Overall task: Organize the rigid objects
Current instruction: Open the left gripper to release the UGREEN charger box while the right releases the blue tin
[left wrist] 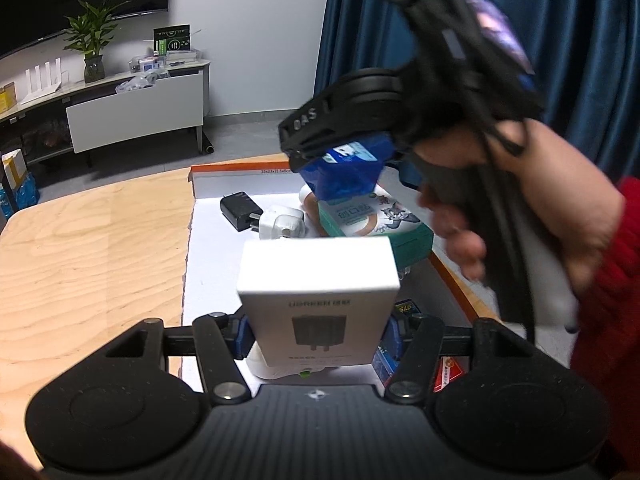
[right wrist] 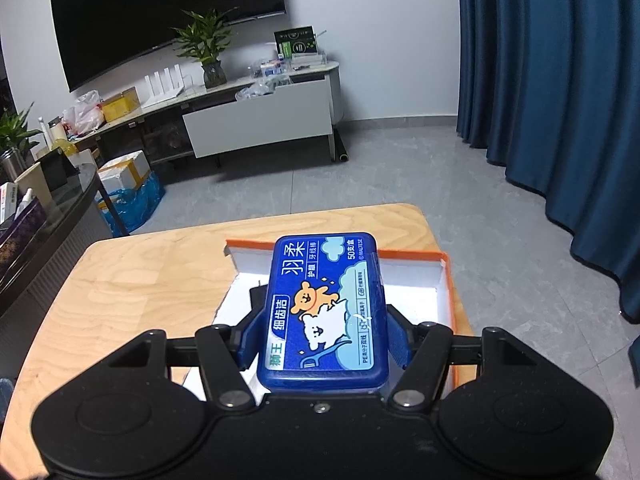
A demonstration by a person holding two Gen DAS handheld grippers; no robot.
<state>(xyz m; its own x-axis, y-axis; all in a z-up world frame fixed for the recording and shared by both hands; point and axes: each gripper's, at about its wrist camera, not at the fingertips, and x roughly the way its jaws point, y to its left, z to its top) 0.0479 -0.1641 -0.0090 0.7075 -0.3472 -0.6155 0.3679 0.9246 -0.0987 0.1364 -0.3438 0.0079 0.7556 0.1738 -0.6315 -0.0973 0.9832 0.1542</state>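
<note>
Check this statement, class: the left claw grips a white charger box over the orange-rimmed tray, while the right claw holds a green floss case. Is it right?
One detail is wrong. The right claw holds a blue floss case, not a green one, as the right wrist view shows. The left claw does grip the white charger box over the orange-rimmed tray.
</note>
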